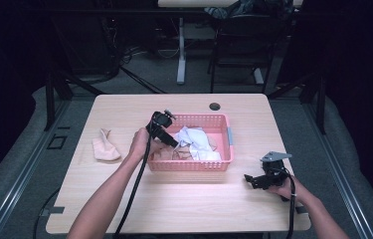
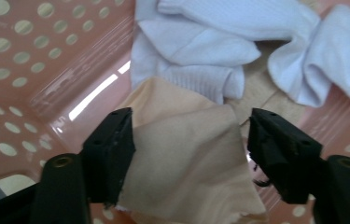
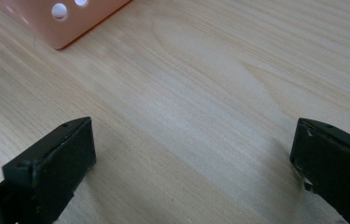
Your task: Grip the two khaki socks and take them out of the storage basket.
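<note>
High view showed a pale wooden table (image 1: 184, 199) with a pink perforated plastic basket (image 1: 224, 164) near its middle. Inside the basket lay a loose heap of white socks (image 1: 194, 139) toward three o'clock and beige socks (image 1: 166, 151) toward nine o'clock. Another beige sock (image 1: 105, 148) lay flat on the table, well apart from the basket at nine o'clock.

The left gripper (image 1: 171, 141) reached down into the basket's nine o'clock end. From the left gripper view, its jaws stood on either side of a flat fold of beige sock (image 2: 186, 154); the left jaw touched the cloth's edge, while the right jaw stood just clear of it. So the sock sat between the jaws, not yet clenched. White ribbed socks (image 2: 200, 51) lay beyond it at twelve o'clock, one overlapping the beige sock's far edge.

The right gripper (image 1: 254, 180) rested low at the table's four o'clock corner, jaws wide apart over bare wood with nothing between them.

To my eye the beige sock would be light, limp and thin, sure to drape and stretch rather than keep its shape. It would not break, but smooth knit could slide out of a shallow pinch. A hold well in from the edge, on the doubled fold, looked safest. The white sock lying over its far edge might drag along with it.
</note>
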